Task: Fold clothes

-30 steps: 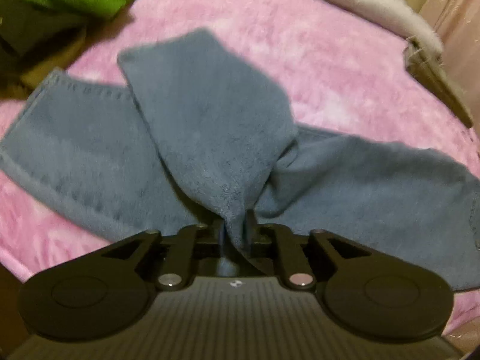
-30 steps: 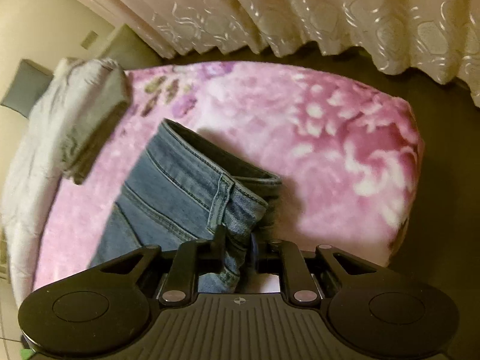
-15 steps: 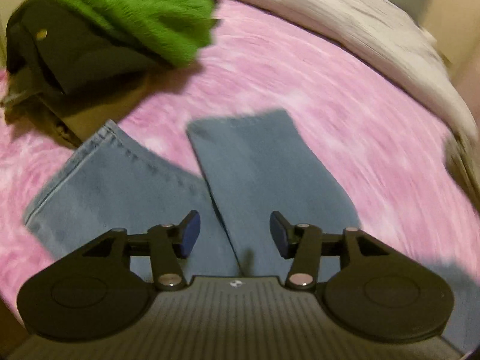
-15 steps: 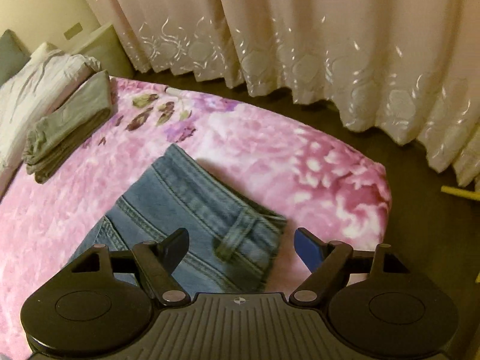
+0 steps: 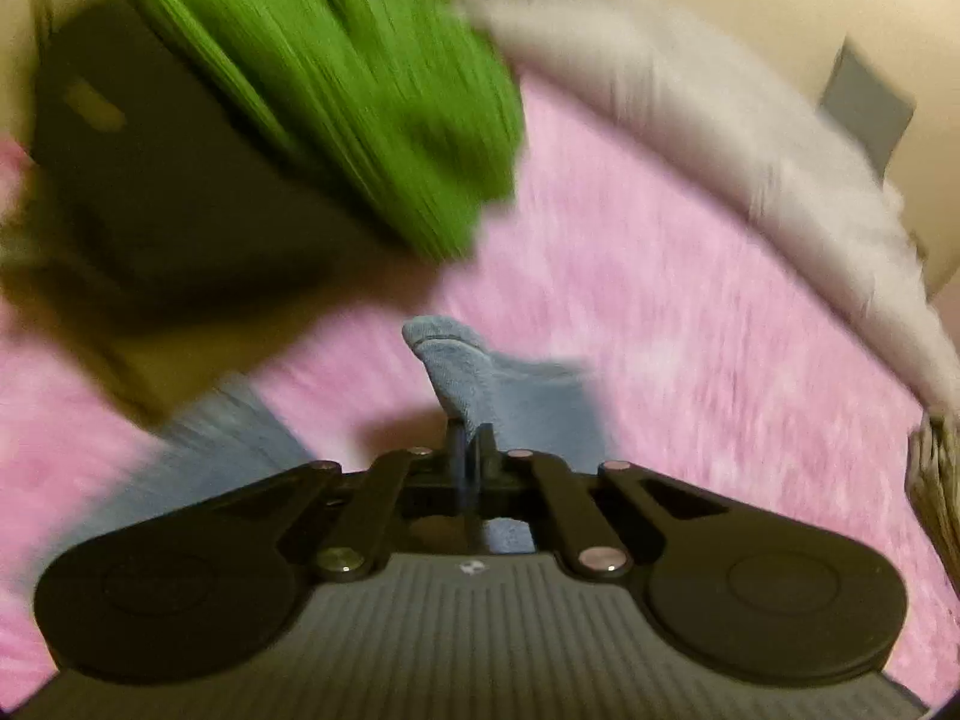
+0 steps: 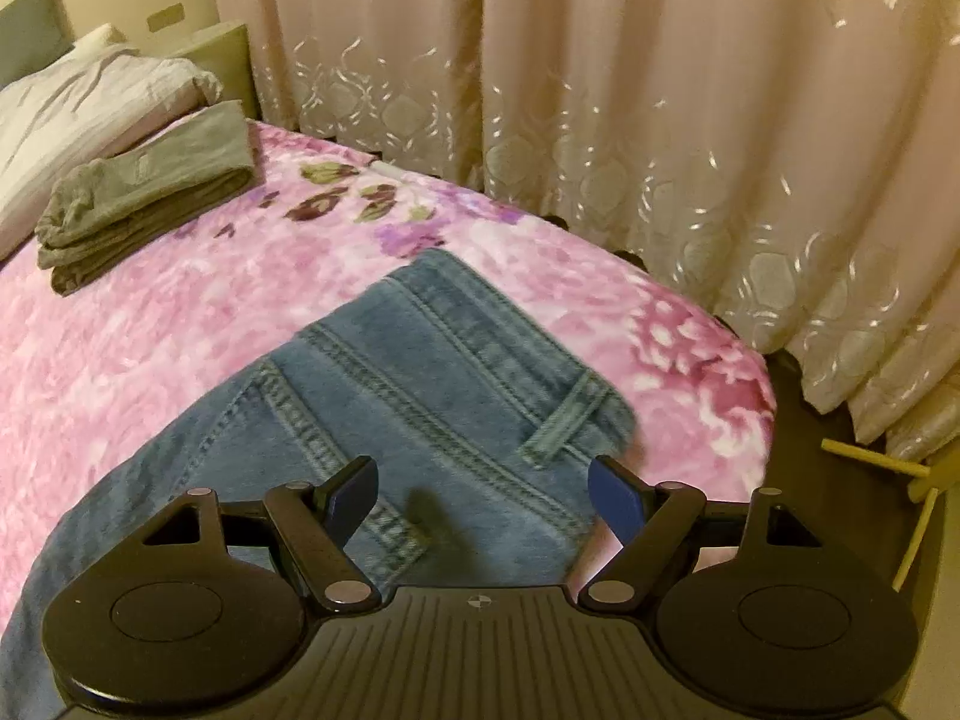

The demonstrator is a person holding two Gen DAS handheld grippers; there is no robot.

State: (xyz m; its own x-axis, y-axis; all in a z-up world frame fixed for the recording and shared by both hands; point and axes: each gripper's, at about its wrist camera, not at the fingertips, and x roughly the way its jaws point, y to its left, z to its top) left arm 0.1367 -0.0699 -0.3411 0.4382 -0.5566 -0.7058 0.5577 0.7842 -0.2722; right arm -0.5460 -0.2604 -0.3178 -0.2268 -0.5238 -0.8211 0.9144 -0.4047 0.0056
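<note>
Blue jeans lie on a pink floral blanket. In the right wrist view their waistband end (image 6: 456, 372) lies flat just ahead of my right gripper (image 6: 483, 492), which is open and empty above it. In the left wrist view, which is blurred by motion, my left gripper (image 5: 471, 450) is shut on the hem of one jeans leg (image 5: 474, 372) and lifts it into a peak. The other jeans leg (image 5: 222, 444) lies on the blanket to the left.
A green knit garment (image 5: 360, 102) on a dark item (image 5: 150, 192) lies at the far left. A white duvet (image 5: 720, 138) runs along the back. Folded grey clothes (image 6: 144, 192) sit at the far left of the bed (image 6: 150, 324). Curtains (image 6: 600, 90) hang behind, with floor to the right.
My left gripper let go of the jeans, moved toward the leg ends and has shut on a leg hem. My right gripper released the waistband and pulled back, open.
</note>
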